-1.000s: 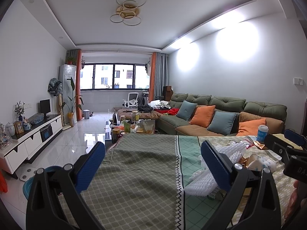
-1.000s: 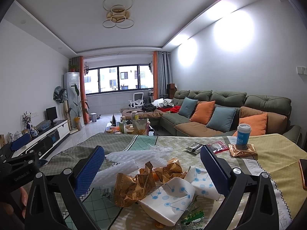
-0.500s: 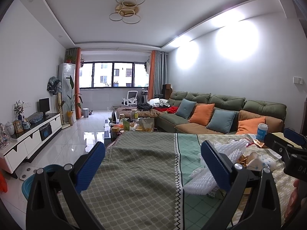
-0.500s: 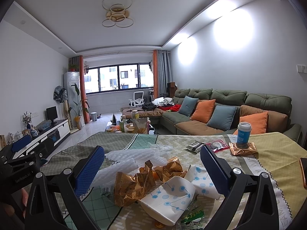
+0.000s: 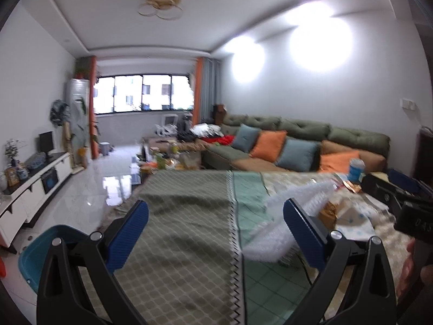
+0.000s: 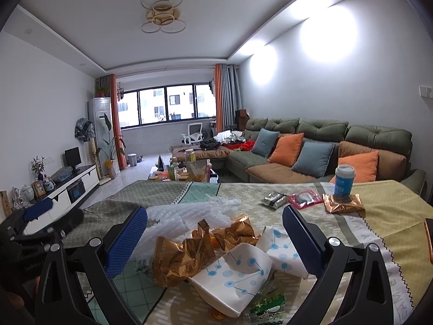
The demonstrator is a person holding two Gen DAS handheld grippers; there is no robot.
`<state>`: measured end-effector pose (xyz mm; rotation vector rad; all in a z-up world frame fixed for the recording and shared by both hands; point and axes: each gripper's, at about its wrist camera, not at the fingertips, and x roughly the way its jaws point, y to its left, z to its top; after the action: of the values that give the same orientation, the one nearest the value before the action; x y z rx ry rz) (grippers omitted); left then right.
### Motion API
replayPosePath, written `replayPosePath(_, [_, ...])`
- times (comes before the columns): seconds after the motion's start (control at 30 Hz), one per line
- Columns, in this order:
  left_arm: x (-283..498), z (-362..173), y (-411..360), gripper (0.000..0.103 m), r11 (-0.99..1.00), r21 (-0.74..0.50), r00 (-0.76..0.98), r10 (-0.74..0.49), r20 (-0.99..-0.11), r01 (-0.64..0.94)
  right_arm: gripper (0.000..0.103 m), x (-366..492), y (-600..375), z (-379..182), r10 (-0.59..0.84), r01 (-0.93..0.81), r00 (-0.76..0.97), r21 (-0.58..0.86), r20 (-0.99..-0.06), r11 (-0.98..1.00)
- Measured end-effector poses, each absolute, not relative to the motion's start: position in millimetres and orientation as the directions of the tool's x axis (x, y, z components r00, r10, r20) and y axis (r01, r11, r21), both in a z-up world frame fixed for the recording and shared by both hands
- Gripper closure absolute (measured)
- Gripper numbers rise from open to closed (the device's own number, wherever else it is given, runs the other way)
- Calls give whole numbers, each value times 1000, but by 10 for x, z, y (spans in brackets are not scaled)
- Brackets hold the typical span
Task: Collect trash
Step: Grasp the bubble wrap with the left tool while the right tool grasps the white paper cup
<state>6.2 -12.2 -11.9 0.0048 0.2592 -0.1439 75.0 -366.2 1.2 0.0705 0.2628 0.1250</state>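
Barely begun, by the look of it: nothing gripped, nothing binned. Left gripper (image 5: 216, 224) hovering above the bare left half of the worktop (image 5: 176, 243), jaws spread wide and empty; a teal bin (image 5: 46, 249) down on the floor at the far left, probably where the trash belongs, though no way to tell whether anything lies inside. Further right, white foam netting (image 6: 189, 214) sprawled at the left edge of the heap, then crumpled gold wrappers (image 6: 186, 252), then torn white paper with blue dots (image 6: 238, 273), and at the near edge a green packet (image 6: 266, 304) with yellow characters, too small and bent to read. Right gripper (image 6: 215, 228) poised directly over that heap, jaws likewise fully apart and holding nothing, wrappers and paper sitting between the pads but untouched. Beyond, well apart from the heap: a silver sachet (image 6: 274, 199), a red-edged packet (image 6: 304, 199), printing illegible on both; another gold wrapper (image 6: 343, 203) under a blue cup (image 6: 343, 180), white lettering on the cup not legible. Along the cloth's right hem, large pale capitals, only fragments such as "EVE" guessable. All pieces left to collect.
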Motion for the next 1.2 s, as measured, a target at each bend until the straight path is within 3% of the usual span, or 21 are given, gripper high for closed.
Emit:
replayPosePath(0.33, [407,-439,-340,4,936,-39,839,-332,-431,350,4,979,-3936,-294,215,-142,890,202,-402,969])
replayPosePath(0.47, [529,-508,-316,20,919,-65,803,-373,-466,389,5,1046,-4039,-430,271,-163,846,262,-459,951])
replayPosePath(0.57, [547,-559,-309,37,906,-71,783,-398,-479,417,22,1070,-4109,-507,324,-183,810,315,-489,931])
replayPosePath(0.67, [559,-576,-322,57,892,-79,761,-423,-492,444,32,1090,-4132,-548,349,-186,782,341,-517,922])
replayPosePath(0.87, [577,-620,-343,81,885,-93,741,-436,-510,456,36,1145,-4175,-630,382,-169,735,395,-560,903])
replayPosePath(1.0, [573,-611,-331,89,887,-94,741,-433,-513,453,40,1169,-4232,-662,424,-164,714,456,-557,875])
replayPosePath(1.03, [555,-596,-321,89,887,-92,743,-432,-511,452,45,1167,-4243,-654,438,-169,712,472,-549,865])
replayPosePath(1.07, [542,-581,-330,90,888,-89,746,-430,-509,451,60,1174,-4249,-643,447,-174,710,480,-544,860])
replayPosePath(1.1, [524,-566,-325,90,888,-88,748,-431,-505,452,68,1180,-4246,-633,453,-179,707,482,-544,858])
replayPosePath(1.2, [467,-493,-287,90,889,-93,755,-433,-493,449,74,1183,-4220,-603,456,-193,707,473,-540,860])
